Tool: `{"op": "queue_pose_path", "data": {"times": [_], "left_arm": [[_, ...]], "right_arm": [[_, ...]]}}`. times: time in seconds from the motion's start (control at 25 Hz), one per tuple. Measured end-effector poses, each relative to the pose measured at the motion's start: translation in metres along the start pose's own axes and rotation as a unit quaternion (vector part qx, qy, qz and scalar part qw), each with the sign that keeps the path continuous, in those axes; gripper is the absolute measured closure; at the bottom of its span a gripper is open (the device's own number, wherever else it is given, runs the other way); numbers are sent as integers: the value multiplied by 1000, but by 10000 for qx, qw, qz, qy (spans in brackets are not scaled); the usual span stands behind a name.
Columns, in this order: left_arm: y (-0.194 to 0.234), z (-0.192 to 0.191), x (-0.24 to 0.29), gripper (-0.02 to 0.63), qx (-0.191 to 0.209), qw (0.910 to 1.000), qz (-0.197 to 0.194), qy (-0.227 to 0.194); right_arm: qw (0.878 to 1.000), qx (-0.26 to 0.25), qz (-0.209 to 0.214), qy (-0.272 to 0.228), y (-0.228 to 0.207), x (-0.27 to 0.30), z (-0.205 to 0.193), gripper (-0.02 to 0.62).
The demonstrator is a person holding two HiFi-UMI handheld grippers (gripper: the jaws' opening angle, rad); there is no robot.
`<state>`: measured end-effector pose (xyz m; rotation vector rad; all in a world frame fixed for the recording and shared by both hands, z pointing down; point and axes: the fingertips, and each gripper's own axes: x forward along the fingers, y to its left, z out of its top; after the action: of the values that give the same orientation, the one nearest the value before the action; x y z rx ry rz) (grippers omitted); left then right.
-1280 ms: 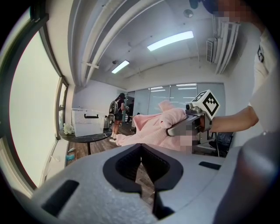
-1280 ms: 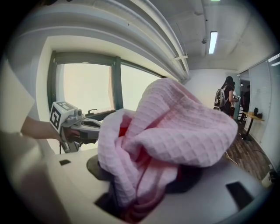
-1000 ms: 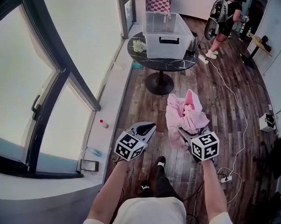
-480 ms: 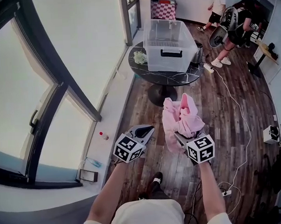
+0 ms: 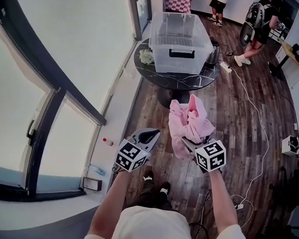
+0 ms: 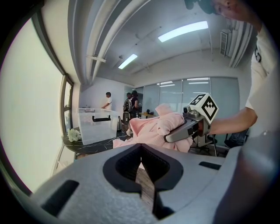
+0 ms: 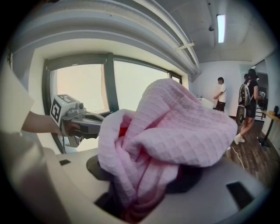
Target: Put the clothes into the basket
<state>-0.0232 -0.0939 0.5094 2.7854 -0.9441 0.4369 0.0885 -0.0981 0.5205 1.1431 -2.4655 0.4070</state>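
**Carry phase: garment in hand, basket not yet reached**

Step in hand: transport. The pink garment (image 5: 190, 120) is held off the floor, bunched in front of the person, above the wood planking. The basket (image 5: 161, 55), a clear open-topped tub, stands on the round dark bench (image 5: 208, 77) well ahead of both grippers. Nothing can be made out inside it from here. I judge the task to be at an early stage, with this piece picked up but not delivered.

Right gripper (image 5: 188, 138): jaws clenched on the garment. The right gripper view shows waffle-weave cloth filling the space between them and spilling over the top, so the jaw tips are buried. A long fold hangs down on the left side of the bundle.

Left gripper (image 5: 153, 135): jaws brought together, with nothing between them. The left gripper view shows only floor through the slit behind the closed tips. It sits just beside the bundle, not touching it.

Next move, as I judge it:
- Close the gap to the bench.
- Raise the right gripper above the basket rim.
- Centre the bundle over the opening, then let the jaws part.
- Make sure the hanging fold clears the near wall, or it may drape outside.
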Motion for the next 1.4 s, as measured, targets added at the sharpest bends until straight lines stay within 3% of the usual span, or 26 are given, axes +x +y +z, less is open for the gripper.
{"op": "queue_pose_path", "data": {"times": [0.16, 0.4, 0.84, 1.16, 1.4], "left_arm": [[17, -2, 20, 591, 8, 9999, -109, 100], [52, 15, 67, 591, 7, 9992, -390, 15], [127, 45, 122, 591, 33, 9972, -745, -85], [161, 53, 157, 591, -32, 9965, -830, -112], [186, 60, 208, 591, -97, 9968, -792, -81]], "right_arm": [[9997, 172, 44, -138, -1, 18, 3, 310], [9999, 91, -75, 47, -26, 46, 19, 310], [9984, -62, -551, 108, -96, 91, 75, 310], [9975, -109, -696, -89, -138, 102, 110, 310], [9984, -158, -530, -68, -184, 127, 123, 310]]}}
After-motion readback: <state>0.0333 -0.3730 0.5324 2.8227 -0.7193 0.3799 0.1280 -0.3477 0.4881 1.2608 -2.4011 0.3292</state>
